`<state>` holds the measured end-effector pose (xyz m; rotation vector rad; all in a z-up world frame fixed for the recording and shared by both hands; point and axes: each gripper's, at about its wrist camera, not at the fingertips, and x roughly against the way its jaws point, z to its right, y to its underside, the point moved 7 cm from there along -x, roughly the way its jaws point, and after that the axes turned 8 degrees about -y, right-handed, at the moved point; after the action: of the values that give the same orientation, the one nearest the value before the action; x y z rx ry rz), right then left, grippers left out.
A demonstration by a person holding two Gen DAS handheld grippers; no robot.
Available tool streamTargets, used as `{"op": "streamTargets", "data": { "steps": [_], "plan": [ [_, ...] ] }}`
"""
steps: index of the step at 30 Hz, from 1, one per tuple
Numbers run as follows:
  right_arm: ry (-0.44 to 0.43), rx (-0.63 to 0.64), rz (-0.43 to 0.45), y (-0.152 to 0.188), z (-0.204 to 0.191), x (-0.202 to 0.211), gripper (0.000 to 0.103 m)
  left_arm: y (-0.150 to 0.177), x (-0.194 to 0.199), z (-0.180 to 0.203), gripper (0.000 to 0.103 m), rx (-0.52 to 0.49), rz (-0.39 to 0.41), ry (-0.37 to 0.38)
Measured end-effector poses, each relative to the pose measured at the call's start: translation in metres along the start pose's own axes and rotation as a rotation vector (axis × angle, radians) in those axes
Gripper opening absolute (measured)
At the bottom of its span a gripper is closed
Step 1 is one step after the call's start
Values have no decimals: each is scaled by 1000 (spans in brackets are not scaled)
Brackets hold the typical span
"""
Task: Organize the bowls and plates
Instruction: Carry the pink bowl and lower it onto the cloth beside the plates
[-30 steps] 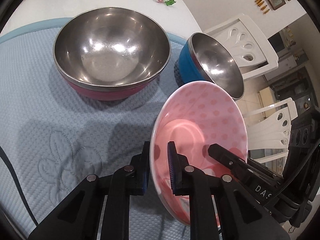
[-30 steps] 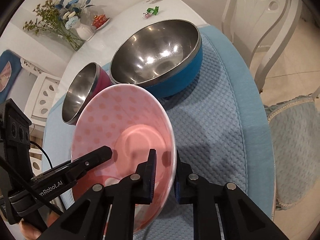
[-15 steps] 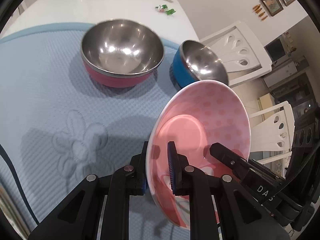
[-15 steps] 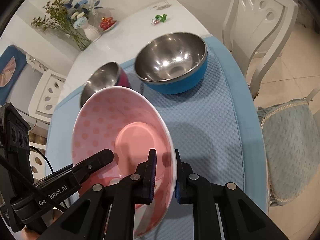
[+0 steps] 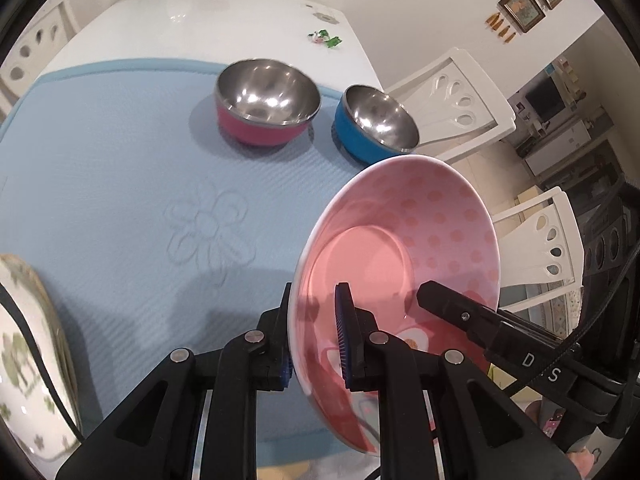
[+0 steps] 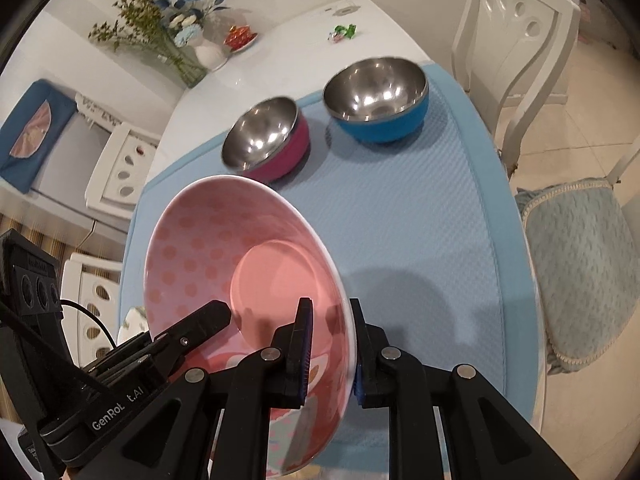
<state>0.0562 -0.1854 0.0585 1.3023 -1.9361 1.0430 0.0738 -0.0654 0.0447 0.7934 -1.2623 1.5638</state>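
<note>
A pink dotted plate [image 5: 416, 240] [image 6: 224, 256] hangs tilted above the blue mat, held from both sides. My left gripper [image 5: 316, 332] is shut on its left rim, and my right gripper [image 6: 330, 344] is shut on its right rim. The other gripper's black finger shows on the plate in each view. Far back on the mat stand a steel bowl with a pink outside [image 5: 266, 108] [image 6: 266, 140] and a steel bowl with a blue outside [image 5: 374, 128] [image 6: 376, 100], side by side and apart.
A white plate with green print [image 5: 32, 360] lies at the mat's near left edge. White chairs [image 5: 460, 96] [image 6: 516, 40] stand along the table's right side. A vase of flowers [image 6: 176, 36], a small red dish and a wrapped candy [image 5: 326, 38] sit on the white table beyond the blue mat [image 5: 120, 184].
Both grippers have risen and pulled back from the two steel bowls with the pink plate between them; the bowls now look smaller and farther. The white patterned plate has come into the left view.
</note>
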Motion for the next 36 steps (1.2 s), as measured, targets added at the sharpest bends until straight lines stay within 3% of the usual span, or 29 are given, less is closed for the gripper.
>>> {"op": "streamTargets", "data": {
  "steps": [15,24,31,36],
  "plan": [
    [-2,-46,-119,56,10,-16,17,56,-8,-17,13,27,-84,-25],
    [-1,-113,-230,85,29,-41,17,86,-33,-29,13,71,-177,-38],
    [-18,-155,-258,90,35,-45,17,96,-38,-33,13,74,-199,-39],
    [-42,-165,-232,83,36,-32,17,92,-26,-47,14,93,-168,-28]
  ]
}}
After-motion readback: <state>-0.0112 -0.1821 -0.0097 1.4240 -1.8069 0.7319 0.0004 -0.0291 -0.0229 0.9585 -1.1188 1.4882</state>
